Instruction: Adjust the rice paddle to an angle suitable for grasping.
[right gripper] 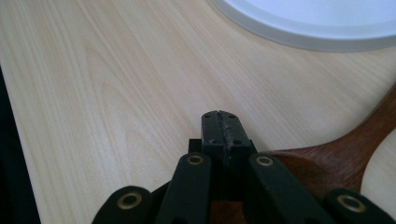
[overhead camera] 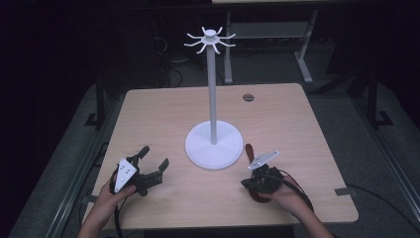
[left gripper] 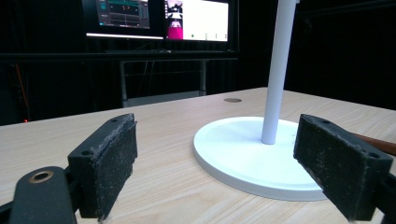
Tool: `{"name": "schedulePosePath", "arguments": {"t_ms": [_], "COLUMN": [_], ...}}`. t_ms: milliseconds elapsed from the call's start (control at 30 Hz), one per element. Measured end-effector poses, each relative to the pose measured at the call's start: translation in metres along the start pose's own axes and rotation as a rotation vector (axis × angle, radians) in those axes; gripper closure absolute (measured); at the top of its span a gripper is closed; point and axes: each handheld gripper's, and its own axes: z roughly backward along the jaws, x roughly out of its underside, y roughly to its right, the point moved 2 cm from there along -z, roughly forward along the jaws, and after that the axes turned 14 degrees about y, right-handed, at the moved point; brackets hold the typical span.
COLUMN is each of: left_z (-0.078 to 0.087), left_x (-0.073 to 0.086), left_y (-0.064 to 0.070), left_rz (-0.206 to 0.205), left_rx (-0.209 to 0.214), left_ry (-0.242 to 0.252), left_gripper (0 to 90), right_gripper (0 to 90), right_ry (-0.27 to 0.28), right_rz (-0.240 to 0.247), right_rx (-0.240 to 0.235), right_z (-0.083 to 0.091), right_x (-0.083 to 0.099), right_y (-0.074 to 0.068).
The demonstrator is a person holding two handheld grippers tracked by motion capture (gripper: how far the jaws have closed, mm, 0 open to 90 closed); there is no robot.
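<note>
Lifting the wooden utensil [right gripper: 355,140] needs the right hand-held gripper [right gripper: 220,122], jaws together, reopened; left hand-held gripper [left gripper: 215,172] gapes apart.

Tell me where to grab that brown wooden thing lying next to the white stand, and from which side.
Grip the wooden piece on its narrow handle end, which points away from you beside the stand's base. Come from above, probably with the right gripper already over its wider near end; the piece lies flat on the table, so only its edges offer purchase.
</note>
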Motion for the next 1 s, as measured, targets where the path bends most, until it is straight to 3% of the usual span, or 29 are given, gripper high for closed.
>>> {"name": "schedulePosePath", "arguments": {"t_ms": [333, 1000], "left_z": [0.0, 0.0], "left_x": [0.0, 0.0], "left_y": [0.0, 0.0], "left_rz": [-0.006, -0.001], "left_rx": [0.002, 0.002], "left_ry": [-0.004, 0.0], "left_gripper": [12.9, 12.9], "right_gripper": [89.5, 89.5], "right_ry": [-0.022, -0.044], "right_rz": [-0.008, -0.049], "right_rx": [0.019, 0.105], "right_z": [0.006, 0.035], "right_x": [0.007, 0.027], "right_y": [-0.004, 0.022]}}
